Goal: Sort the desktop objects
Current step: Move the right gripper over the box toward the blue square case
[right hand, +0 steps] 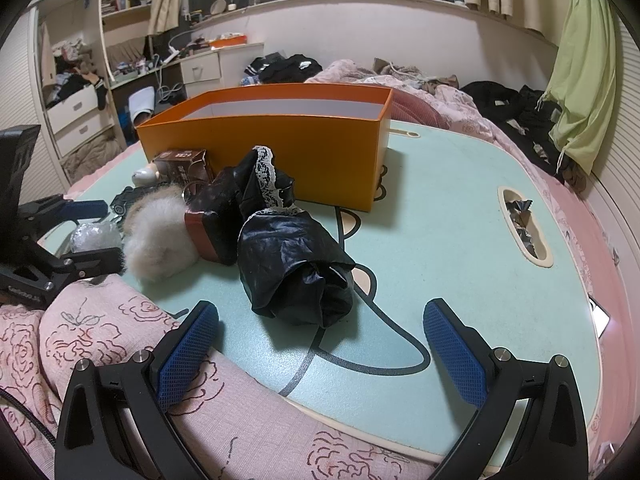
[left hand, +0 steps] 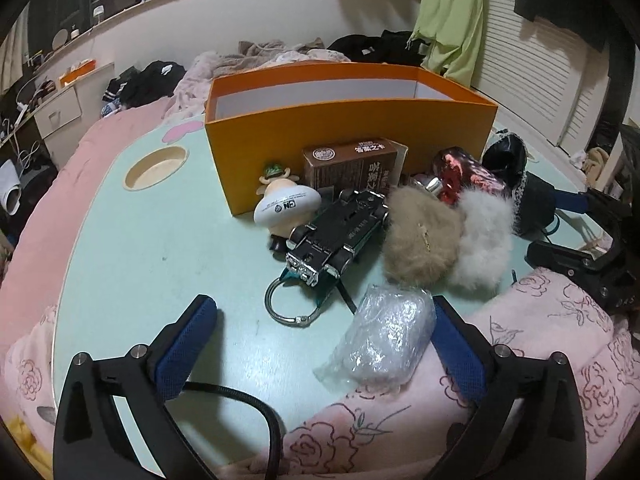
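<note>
While both grippers hung spread and empty, left gripper (left hand: 324,340) near clear-wrapped bundle (left hand: 380,340), right gripper (right hand: 320,344) near black lace bag (right hand: 292,256); orange box (left hand: 344,128) far behind. Risked snagging pink quilt (left hand: 540,320) (crowding the near edge), toppling the heap.

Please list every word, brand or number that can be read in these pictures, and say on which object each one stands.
"CN": on the base of the white toy figure, seen upside down.
Chinese characters, upside down and too blurred to read surely: on the brown box.
Small embossed lettering, too small to read: on the underside of the toy car.
Nothing legible on the orange box.
</note>
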Tool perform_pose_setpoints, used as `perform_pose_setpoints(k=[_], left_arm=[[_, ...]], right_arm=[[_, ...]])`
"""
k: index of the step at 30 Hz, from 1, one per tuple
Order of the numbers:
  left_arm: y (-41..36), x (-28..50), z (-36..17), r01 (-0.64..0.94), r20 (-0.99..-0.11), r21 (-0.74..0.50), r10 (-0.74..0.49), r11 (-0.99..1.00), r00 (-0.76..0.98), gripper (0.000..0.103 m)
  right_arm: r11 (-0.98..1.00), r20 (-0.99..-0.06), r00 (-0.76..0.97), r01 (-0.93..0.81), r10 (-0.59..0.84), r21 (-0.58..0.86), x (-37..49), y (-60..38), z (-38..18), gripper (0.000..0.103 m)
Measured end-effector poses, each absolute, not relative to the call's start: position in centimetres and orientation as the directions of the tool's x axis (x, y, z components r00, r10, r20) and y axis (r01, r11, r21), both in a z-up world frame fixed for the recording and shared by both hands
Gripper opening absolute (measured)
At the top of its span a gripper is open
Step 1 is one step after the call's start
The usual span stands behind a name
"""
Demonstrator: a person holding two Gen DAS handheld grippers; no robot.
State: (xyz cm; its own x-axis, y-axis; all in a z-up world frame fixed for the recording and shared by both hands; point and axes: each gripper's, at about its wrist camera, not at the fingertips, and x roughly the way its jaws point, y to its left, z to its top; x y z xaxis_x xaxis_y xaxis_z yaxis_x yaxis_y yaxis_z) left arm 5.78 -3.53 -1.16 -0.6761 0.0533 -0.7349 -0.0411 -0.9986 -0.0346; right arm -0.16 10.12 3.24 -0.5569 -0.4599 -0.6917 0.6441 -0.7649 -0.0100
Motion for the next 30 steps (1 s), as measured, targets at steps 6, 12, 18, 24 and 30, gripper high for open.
perform_pose_setpoints(k=[6,12,18,24,30], left_arm=[[-3.6,6.2,-1.4,-0.046,-0.719,-0.035,0.057,-0.998,-0.692,0.103],[-3.6,6.4,-1.4,-0.049,-0.713,-0.035,0.059,-0.998,-0.699,0.103],[-3.6,6.4,-1.4,-0.048,-0.710,-0.036,0.059,-0.998,-0.702,0.103],[-3.7,6.6,-1.4,-0.050,-0.700,-0.035,0.060,-0.998,-0.712,0.103],[-3.9,6.8,-1.5,-0.049,-0.697,-0.036,0.060,-0.998,-0.715,0.103]], right_arm=[[-0.764,-0.692,-0.556,0.645,-0.460,-0.010,-0.2,10.1,3.2,0.103],[-0.764,-0.692,-0.556,0.645,-0.460,-0.010,-0.2,10.0,3.2,0.103],[-0.770,-0.689,-0.562,0.638,-0.457,-0.010,-0.2,9.7,3.0,0.103],[-0.778,-0.684,-0.563,0.628,-0.464,0.011,-1.0,10.3,3.1,0.103],[-0.785,-0.657,-0.583,0.619,-0.478,0.021,-0.9,10.8,4.4,0.103]])
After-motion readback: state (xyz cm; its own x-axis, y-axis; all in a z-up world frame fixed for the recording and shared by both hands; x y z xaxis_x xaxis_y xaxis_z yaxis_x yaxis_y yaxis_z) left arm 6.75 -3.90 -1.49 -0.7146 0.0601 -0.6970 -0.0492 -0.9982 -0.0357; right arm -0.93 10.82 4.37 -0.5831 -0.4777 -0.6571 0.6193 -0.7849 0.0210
